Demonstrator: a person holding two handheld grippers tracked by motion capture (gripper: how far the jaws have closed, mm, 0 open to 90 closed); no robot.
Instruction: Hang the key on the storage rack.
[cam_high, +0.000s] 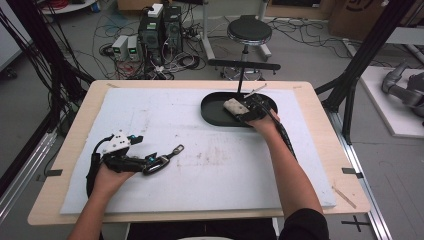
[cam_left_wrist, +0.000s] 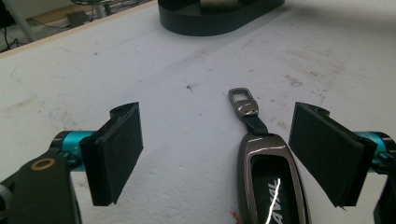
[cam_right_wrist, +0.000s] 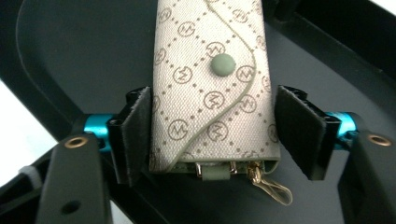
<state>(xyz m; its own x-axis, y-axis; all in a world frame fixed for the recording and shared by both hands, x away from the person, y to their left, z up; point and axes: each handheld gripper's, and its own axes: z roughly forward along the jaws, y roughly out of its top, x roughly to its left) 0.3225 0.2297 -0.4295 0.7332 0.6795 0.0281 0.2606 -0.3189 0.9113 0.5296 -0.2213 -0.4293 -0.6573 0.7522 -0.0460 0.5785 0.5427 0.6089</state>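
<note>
A beige monogram key pouch (cam_right_wrist: 210, 70) with a green snap lies flat in the black oval tray (cam_right_wrist: 70, 56). My right gripper (cam_right_wrist: 212, 135) straddles its near end, its pads standing at the pouch's two sides without squeezing it. From above, that gripper (cam_high: 243, 111) reaches over the pouch (cam_high: 233, 105) inside the tray (cam_high: 212, 114). A dark metallic car key fob (cam_left_wrist: 273, 182) with a strap and clip lies on the white mat. My left gripper (cam_left_wrist: 219, 137) is open around it, the fob nearer the right-hand pad. In the high view the left gripper (cam_high: 147, 161) rests at the mat's left beside the fob (cam_high: 161, 162).
A white foam mat (cam_high: 200, 165) covers the wooden table (cam_high: 320, 130). The tray's wall (cam_left_wrist: 210, 21) rises far ahead of the left gripper. Beyond the table stand a black stool (cam_high: 249, 31), computer boxes (cam_high: 160, 30) and loose cables on the floor.
</note>
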